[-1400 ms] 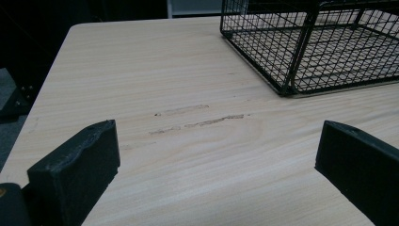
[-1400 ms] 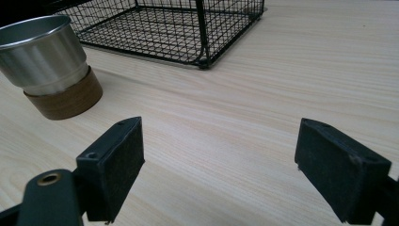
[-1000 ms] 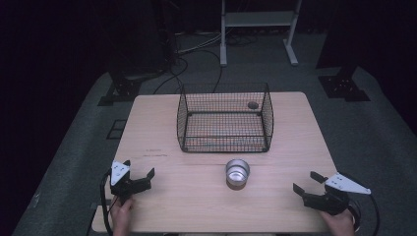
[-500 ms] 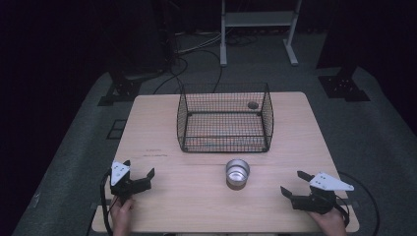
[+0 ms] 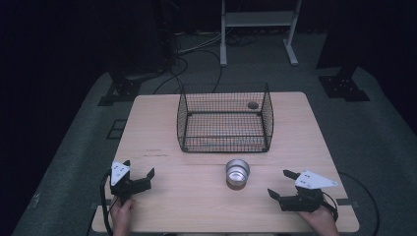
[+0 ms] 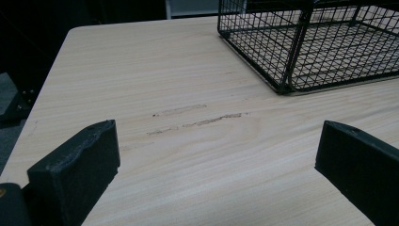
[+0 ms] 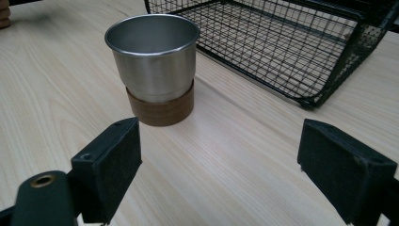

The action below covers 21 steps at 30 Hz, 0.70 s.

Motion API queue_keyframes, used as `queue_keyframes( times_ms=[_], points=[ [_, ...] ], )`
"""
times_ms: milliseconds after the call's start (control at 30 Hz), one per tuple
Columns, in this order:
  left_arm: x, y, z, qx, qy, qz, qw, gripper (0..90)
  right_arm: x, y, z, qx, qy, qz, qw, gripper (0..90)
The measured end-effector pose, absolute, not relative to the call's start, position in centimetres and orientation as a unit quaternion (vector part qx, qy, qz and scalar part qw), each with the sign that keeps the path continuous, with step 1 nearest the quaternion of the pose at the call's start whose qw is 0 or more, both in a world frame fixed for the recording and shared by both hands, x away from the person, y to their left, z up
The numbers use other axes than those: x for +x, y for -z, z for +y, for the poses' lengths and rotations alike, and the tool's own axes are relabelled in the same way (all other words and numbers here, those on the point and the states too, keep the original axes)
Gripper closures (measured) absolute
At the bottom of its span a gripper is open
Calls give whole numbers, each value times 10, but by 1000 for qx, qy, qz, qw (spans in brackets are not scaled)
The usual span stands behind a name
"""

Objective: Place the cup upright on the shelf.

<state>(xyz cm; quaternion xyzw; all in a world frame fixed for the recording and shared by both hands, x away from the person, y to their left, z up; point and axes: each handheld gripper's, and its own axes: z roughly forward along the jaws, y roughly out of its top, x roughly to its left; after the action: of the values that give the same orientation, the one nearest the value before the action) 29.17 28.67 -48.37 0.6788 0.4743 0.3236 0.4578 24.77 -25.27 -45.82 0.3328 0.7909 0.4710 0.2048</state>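
- Right gripper (image 7: 219, 165): two blocky black jaws with a matte, faintly grained surface and squared edges, standing wide apart with nothing between them; a brass-coloured rivet sits in the black arm behind the left-hand jaw. It is pointed toward the cup and remains apart from it.
- Left gripper (image 6: 216, 169): jaws of the same black, rough-faced material, likewise spread wide and empty, lying well apart from the cup over bare tabletop.
- Grey plate (image 5: 314, 179): flat, three-cornered, pale, mounted on top of the right gripper in the high view.
- Cup (image 7: 153, 59): a smooth brushed-metal beaker, tapering downward, with a thin rolled rim and an empty interior; it stands upright.
- Coaster (image 7: 161, 109): a thick round disc of brown wood directly under the cup, touching its base.
- Wire basket (image 7: 301, 42): a black, open-topped rectangular cage of fine square mesh with thicker frame rods, just behind the cup.
- Table (image 6: 141, 61): pale wood-grain laminate with rounded corners, carrying the cup near its front middle; short dark scuff marks (image 6: 197, 120) lie ahead of the left gripper.
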Motion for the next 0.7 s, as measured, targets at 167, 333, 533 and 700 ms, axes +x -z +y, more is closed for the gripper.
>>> queue_keyframes(
  times_ms=[167,333,533,700],
  points=[
    [292,484,286,680,-324,473,458,0,249,461,-241,325,-463,800,200,133],
    [291,484,286,679,-326,472,458,0,250,463,-231,314,-456,809,197,133],
    [291,484,287,678,-326,474,458,0,252,463,-216,297,-449,819,201,133],
    [291,484,286,679,-326,473,458,0,253,461,-209,290,-451,821,198,132]
  ],
)
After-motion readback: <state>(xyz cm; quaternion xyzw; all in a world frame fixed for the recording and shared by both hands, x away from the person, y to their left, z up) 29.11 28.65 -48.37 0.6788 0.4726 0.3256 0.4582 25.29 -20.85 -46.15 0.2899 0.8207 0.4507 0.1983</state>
